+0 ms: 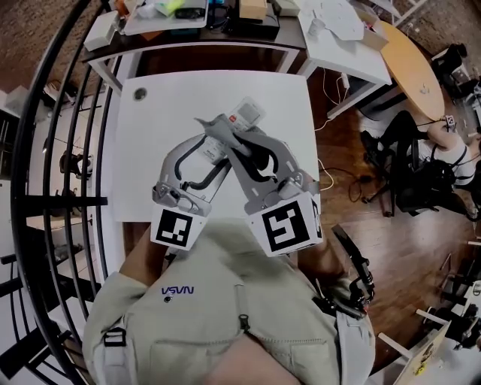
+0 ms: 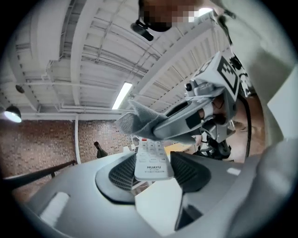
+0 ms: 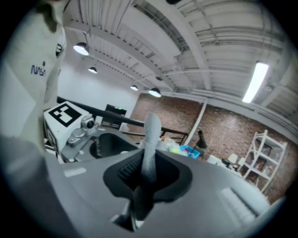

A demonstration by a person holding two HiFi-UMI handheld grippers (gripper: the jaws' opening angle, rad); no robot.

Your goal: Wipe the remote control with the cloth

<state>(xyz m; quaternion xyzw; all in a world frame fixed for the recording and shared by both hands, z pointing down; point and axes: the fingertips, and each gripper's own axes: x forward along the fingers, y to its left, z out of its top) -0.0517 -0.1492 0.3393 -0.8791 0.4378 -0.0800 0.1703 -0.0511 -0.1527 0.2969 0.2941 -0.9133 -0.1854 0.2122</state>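
Both grippers are held up over the white table [image 1: 173, 98] and cross each other. My left gripper [image 1: 216, 154] [image 2: 155, 169] is shut on the near end of a white remote control [image 1: 246, 113] [image 2: 153, 160], which sticks out level from its jaws. My right gripper [image 1: 225, 131] [image 3: 148, 174] is shut on a folded grey cloth [image 2: 139, 118] [image 3: 150, 148]. In the left gripper view the cloth lies on the far end of the remote, over its top buttons. The left gripper's body [image 3: 79, 130] shows at the left of the right gripper view.
A small round grommet [image 1: 140, 94] is set in the table's far left. Behind it stands a cluttered desk [image 1: 188, 15]. A black railing [image 1: 45, 150] runs along the left. At the right are a wooden table [image 1: 409, 60] and a seated person [image 1: 443, 150].
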